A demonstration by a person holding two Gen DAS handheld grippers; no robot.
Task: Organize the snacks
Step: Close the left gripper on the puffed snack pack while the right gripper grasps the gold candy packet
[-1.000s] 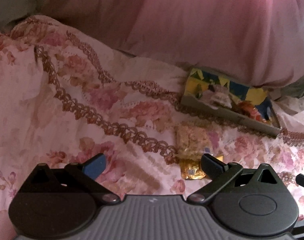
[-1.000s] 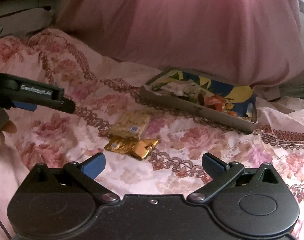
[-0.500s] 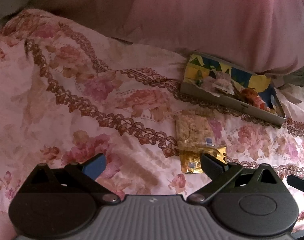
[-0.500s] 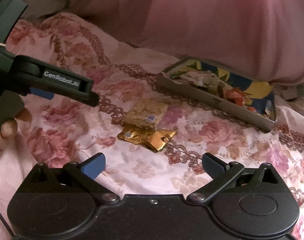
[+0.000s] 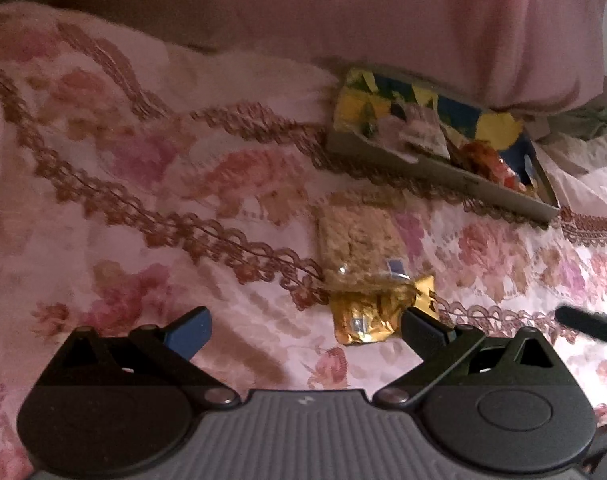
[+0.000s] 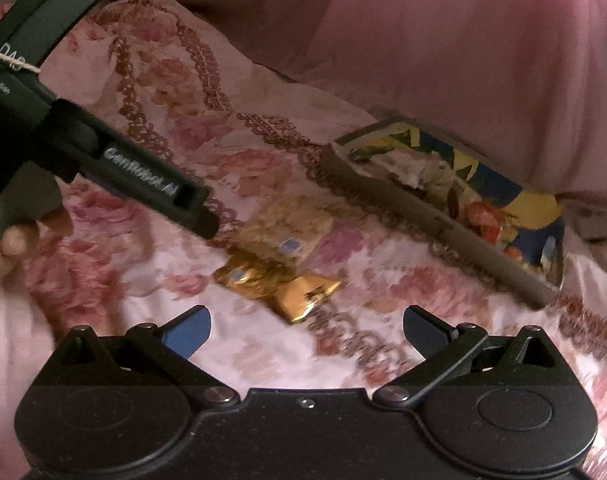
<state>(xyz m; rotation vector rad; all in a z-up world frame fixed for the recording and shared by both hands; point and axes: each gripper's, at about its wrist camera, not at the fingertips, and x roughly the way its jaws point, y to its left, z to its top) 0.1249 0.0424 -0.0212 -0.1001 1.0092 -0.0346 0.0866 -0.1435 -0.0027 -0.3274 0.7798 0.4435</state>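
On the bed (image 5: 103, 184), we see the gold packet (image 5: 363, 314) lying just before the box (image 5: 443, 168), under a clear snack bag (image 5: 359, 236), beside the left gripper (image 5: 303, 330), which is nearer than the right gripper (image 6: 305, 330); both spread wide, empty.

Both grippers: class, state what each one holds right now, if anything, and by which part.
Nothing is held. The left gripper and right gripper are open and empty; the gold packets and the clear cracker pack lie loose on the bedspread.
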